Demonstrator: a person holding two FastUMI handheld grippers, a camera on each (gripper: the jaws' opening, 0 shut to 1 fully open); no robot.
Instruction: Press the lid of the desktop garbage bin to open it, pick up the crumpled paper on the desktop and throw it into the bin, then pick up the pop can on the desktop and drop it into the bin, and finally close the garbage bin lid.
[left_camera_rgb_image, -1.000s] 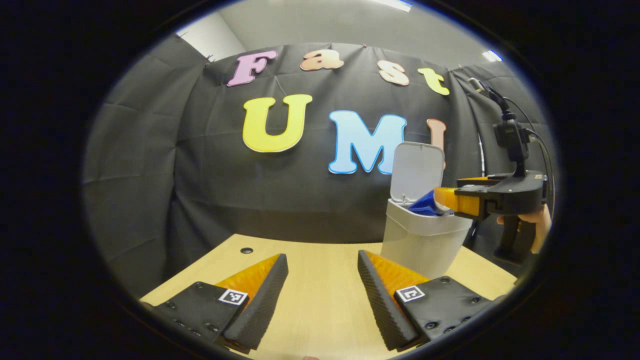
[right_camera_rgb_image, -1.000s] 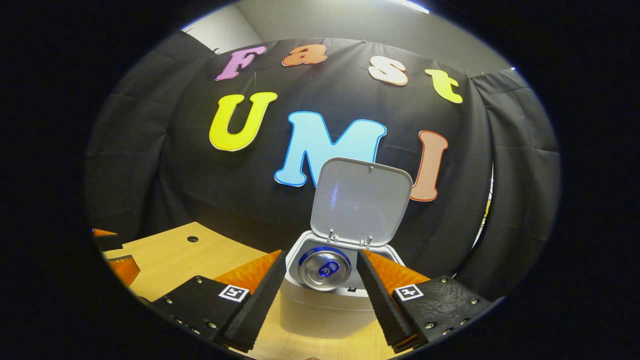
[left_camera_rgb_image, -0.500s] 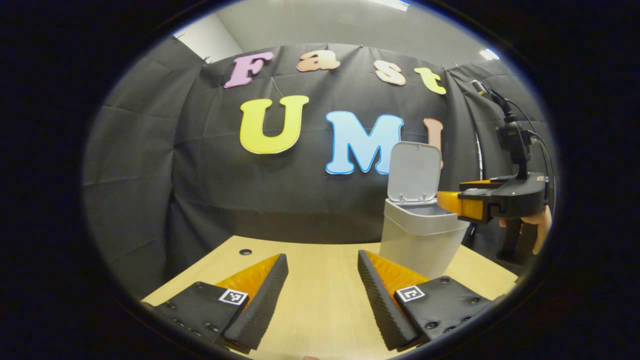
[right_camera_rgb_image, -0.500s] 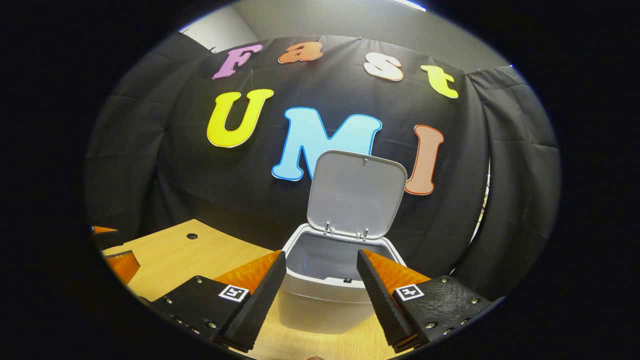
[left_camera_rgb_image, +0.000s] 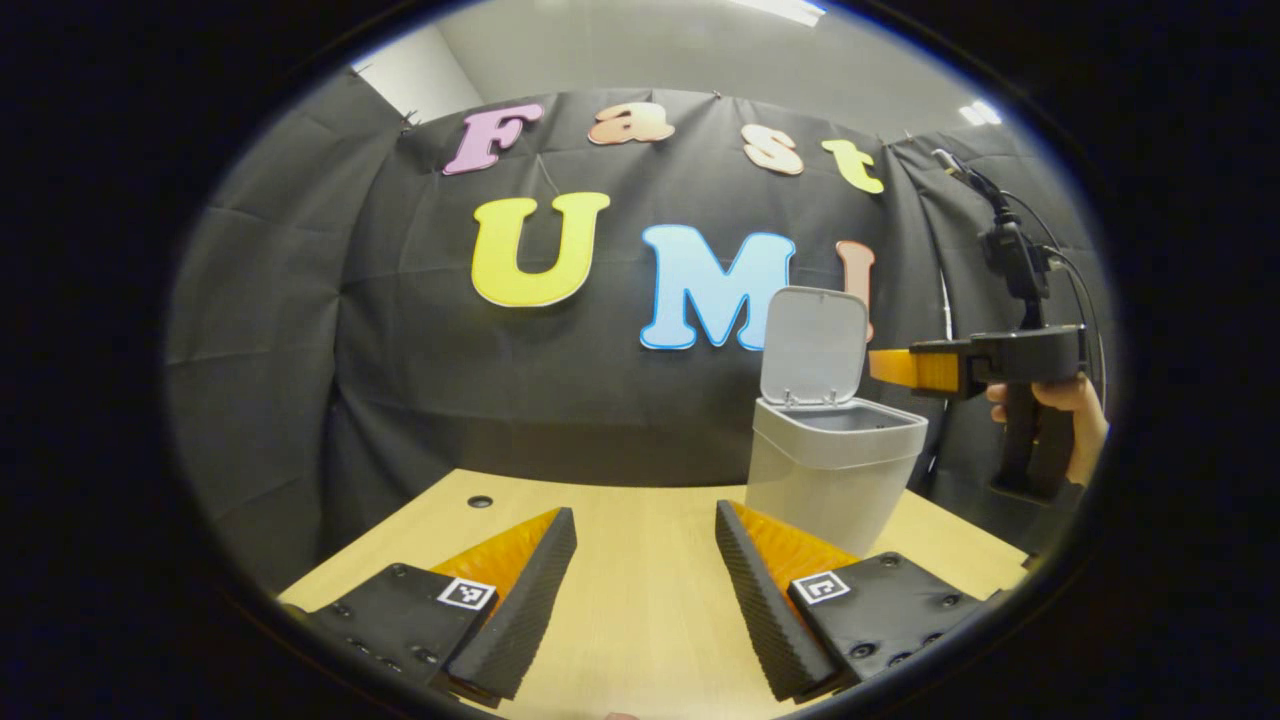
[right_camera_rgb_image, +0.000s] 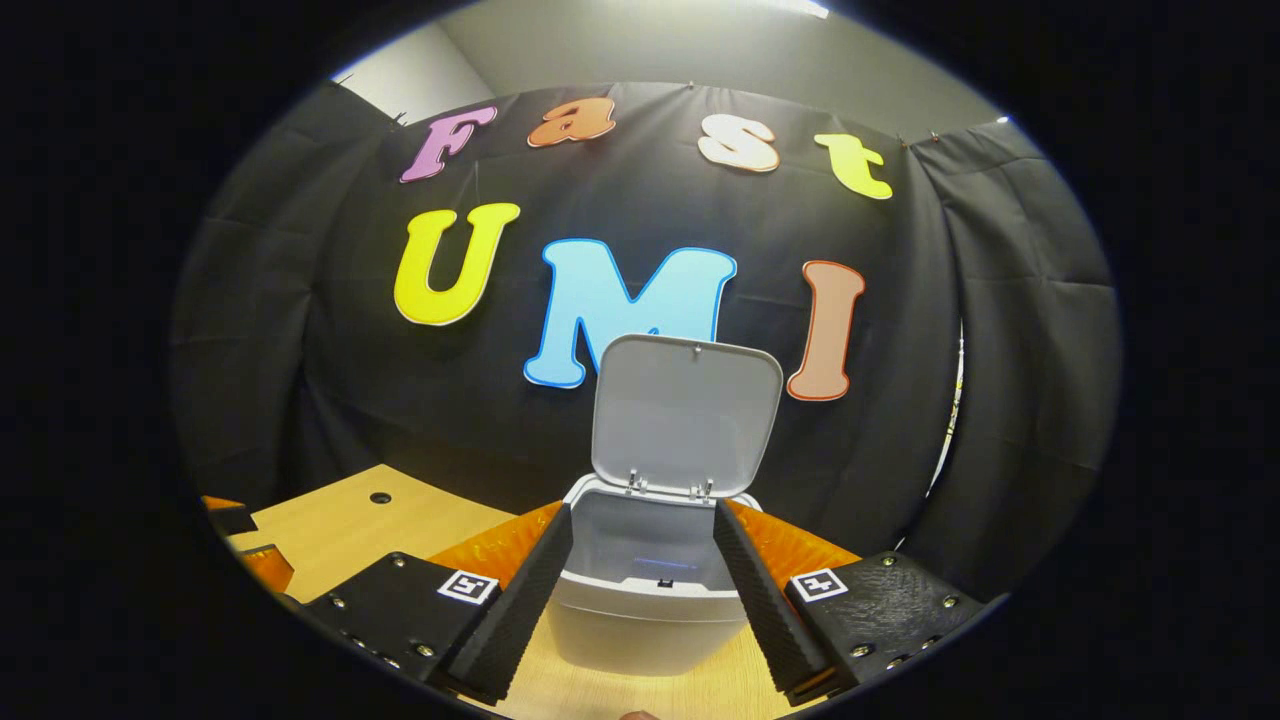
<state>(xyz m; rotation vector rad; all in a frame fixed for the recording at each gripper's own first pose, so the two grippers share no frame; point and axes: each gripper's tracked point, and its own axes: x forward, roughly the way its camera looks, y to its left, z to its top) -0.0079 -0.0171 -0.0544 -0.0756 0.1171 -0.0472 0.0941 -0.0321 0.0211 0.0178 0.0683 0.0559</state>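
The garbage bin (right_camera_rgb_image: 640, 610) stands on the wooden surface (left_camera_rgb_image: 640, 600) near its back right edge, its lid (right_camera_rgb_image: 685, 415) upright and open. The right gripper (right_camera_rgb_image: 640, 585) hovers above the bin's front, fingers spread with nothing between them; a faint blue glint shows inside the bin. The left gripper (left_camera_rgb_image: 645, 600) hangs low over the bare surface, fingers spread apart, empty.

A pale wooden table (left_camera_rgb_image: 640, 600) with a round cable hole (left_camera_rgb_image: 480, 501) bears a grey bin (left_camera_rgb_image: 830, 480), lid raised
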